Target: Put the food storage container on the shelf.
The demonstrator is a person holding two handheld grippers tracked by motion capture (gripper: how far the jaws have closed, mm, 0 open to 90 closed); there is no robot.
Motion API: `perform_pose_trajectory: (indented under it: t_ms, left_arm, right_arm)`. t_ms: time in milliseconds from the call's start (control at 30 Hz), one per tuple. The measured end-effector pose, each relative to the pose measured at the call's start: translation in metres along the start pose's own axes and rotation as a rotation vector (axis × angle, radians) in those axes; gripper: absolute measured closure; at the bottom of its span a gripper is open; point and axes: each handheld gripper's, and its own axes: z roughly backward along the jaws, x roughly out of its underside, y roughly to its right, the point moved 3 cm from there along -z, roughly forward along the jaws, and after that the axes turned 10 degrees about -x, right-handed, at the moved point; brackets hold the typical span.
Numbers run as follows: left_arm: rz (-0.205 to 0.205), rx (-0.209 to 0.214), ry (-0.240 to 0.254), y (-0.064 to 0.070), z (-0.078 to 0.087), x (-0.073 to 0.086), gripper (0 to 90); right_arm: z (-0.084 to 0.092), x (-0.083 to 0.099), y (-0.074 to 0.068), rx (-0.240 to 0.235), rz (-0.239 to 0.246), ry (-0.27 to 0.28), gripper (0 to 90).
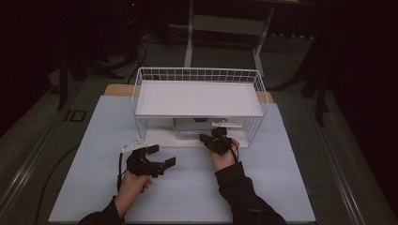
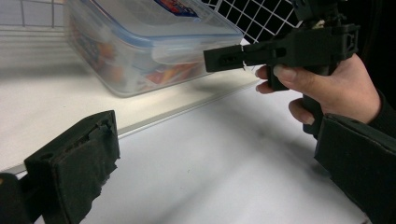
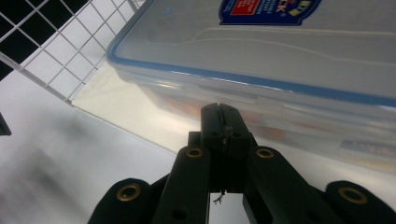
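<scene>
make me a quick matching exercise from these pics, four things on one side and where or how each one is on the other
Things:
1. left tool
2. right tool
3. plastic box
4. wire rack

States or places:
A. on the rack's lower shelf, blue-rimmed lid on
B. jaws closed together, tips at the box's front side
C. white, standing at the far middle of the table
D. jaws apart, over bare table in front of the rack

Pairs: 1-D, 2-B, 3-A, 4-C
</scene>
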Motion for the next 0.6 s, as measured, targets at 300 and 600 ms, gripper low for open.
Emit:
perform_pose_trajectory:
  t_ms: [300,600]
  left_arm:
    - [-0.041,0.014,0.031,0.006,0.007,-0.005,0.0]
    - [-0.074,0.072,0.066,0.009,0.022,-0.014,0.0]
  right_arm:
    - [0.003,0.005,-0.012,-0.033,0.033,-0.013,80.6]
    - [0.027,0.017,-0.018,-0.095,0.074,-0.015,44.6]
